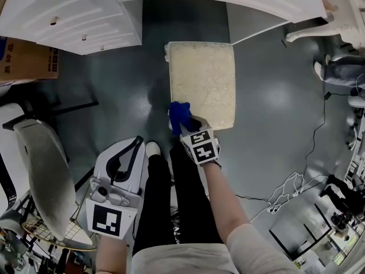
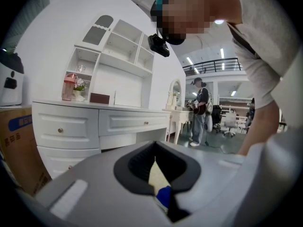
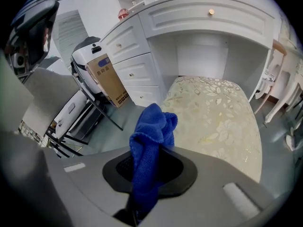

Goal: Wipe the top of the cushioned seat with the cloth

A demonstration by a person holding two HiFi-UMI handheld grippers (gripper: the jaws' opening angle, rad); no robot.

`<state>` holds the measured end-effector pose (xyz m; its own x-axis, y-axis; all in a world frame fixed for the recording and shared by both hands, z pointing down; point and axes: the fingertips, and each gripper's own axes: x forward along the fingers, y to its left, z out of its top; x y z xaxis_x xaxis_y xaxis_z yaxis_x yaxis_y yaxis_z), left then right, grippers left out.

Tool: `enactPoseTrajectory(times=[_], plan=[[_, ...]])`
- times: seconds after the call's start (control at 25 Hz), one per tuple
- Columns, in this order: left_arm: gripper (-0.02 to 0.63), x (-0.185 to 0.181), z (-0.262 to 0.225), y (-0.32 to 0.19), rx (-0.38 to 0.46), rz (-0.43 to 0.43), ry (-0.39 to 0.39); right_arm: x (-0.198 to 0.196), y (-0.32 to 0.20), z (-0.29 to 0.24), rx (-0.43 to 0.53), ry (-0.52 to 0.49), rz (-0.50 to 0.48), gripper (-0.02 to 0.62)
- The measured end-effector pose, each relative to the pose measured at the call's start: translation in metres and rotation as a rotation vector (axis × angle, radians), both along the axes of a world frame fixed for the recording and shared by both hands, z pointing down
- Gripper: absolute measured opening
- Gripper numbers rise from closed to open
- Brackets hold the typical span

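Observation:
The cushioned seat (image 1: 202, 79) is a cream, leaf-patterned stool on the dark floor, in front of the white dressing table. My right gripper (image 1: 186, 125) is at the seat's near left corner, shut on a bunched blue cloth (image 1: 179, 115). In the right gripper view the cloth (image 3: 151, 131) stands up out of the gripper (image 3: 149, 174), with the seat (image 3: 213, 112) just beyond and to the right. My left gripper (image 1: 138, 144) hangs low at the left beside the person's legs, away from the seat, its jaws together and empty. In the left gripper view, the left gripper (image 2: 158, 174) shows only a thin slit.
A white dressing table (image 1: 74, 16) with drawers spans the back. A cardboard box (image 1: 25, 59) sits at far left, a padded board on a wire rack (image 1: 45, 170) at near left. Cables (image 1: 311, 147) trail across the floor on the right. Another person (image 2: 201, 110) stands far off.

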<state>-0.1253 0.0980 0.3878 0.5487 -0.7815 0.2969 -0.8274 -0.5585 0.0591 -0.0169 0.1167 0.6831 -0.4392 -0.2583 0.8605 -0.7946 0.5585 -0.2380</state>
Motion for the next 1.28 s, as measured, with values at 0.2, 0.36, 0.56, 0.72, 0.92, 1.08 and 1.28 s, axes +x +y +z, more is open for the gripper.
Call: enactPoseTrajectory(times=[0.2,0.36,0.56,0.72,0.92,1.08,1.28], plan=[[0.000,0.008,0.000,0.001,0.002,0.019,0.002,0.002,0.019,0.001,-0.004,-0.006,-0.006,0.058],[0.000,0.021,0.001,0.002,0.002,0.040,-0.002,0.006,0.020,0.002,0.021,-0.004,-0.034,0.058],[0.000,0.034,0.003,0.005,-0.002,0.059,-0.016,0.026,0.020,0.002,0.052,-0.009,-0.010,0.058],[0.000,0.045,0.003,0.002,-0.002,0.064,-0.021,0.055,0.017,0.002,0.058,-0.004,0.030,0.058],[0.000,0.065,0.002,-0.002,-0.002,0.083,-0.018,0.098,0.013,0.003,0.059,0.022,0.076,0.058],[0.000,0.079,0.004,-0.007,-0.006,0.098,-0.020,0.131,0.009,0.004,0.060,0.039,0.118,0.059],[0.000,0.095,0.004,-0.013,-0.004,0.115,-0.019,0.159,0.007,0.005,0.059,0.052,0.154,0.060]])
